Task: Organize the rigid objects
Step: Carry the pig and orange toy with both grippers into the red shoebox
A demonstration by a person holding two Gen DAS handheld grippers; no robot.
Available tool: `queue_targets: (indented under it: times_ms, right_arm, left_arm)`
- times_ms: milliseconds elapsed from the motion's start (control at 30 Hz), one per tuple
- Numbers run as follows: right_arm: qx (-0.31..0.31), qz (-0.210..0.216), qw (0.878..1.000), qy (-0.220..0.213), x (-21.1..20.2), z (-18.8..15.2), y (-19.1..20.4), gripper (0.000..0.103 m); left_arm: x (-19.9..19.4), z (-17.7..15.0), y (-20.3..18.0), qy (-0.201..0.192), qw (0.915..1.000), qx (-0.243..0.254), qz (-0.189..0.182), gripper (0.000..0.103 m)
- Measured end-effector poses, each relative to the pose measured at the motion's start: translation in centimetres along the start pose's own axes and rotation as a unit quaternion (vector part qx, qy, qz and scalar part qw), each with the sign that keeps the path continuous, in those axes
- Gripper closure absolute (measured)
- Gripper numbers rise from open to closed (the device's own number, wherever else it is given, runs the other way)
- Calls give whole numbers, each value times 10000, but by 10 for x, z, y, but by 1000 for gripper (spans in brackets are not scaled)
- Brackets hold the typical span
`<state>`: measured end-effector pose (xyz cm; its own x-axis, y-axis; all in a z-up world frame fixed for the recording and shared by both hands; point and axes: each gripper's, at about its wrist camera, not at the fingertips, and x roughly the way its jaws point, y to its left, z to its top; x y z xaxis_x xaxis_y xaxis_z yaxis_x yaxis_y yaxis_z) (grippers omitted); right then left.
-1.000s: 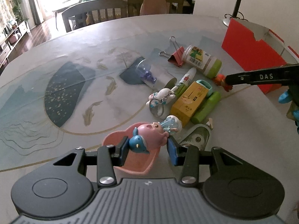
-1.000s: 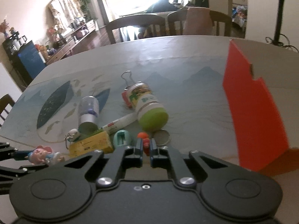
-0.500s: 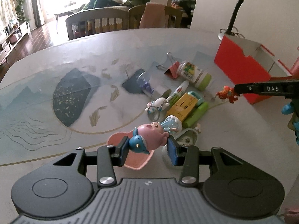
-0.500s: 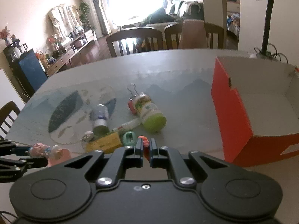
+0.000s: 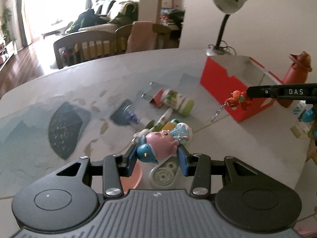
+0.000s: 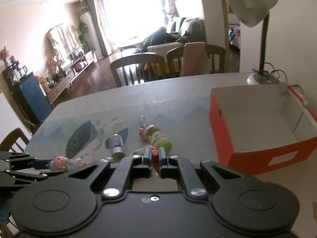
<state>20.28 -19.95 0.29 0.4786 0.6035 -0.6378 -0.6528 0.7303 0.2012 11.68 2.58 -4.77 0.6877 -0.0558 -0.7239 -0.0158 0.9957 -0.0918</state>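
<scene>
My left gripper (image 5: 158, 159) pinches a pink figurine (image 5: 160, 143) at lower centre; my right gripper (image 6: 155, 157) is pressed together on a small red keychain figure (image 5: 236, 99), seen at the right of the left view. Both are held above the table (image 5: 59, 91). The red box (image 6: 255, 127) at right looks empty, so nothing is sorted yet. The green-capped bottle (image 6: 158, 136), binder clip (image 5: 156, 99) and tape dispenser (image 5: 163, 175) remain; nothing blocks the box.

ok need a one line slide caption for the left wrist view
Left gripper holds a pink and blue toy above the cluttered table; right gripper carries a small red keychain figure near the red box.
</scene>
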Motion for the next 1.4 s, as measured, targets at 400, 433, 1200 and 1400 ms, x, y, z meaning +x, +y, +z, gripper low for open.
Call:
queue_targets:
  times_ms: [400,433,1200,1400]
  right_arm:
    - [82,-129,9993,-353,-30,21,-30,98]
    - [83,-124,9992,-367,-31,23,-34,98]
    - [94,-427,9986,-311,16,77,-191,98]
    - [224,-457,9987,-97,36,68,-219,98]
  left_arm:
    - [-7,43,-43,-226,9984,387,-332,61]
    - [-5,48,-48,-242,9982,420,-353,61]
    - [128,177,-190,-108,9951,849,-494,61]
    - [177,189,-219,226,9937,946,-553,61]
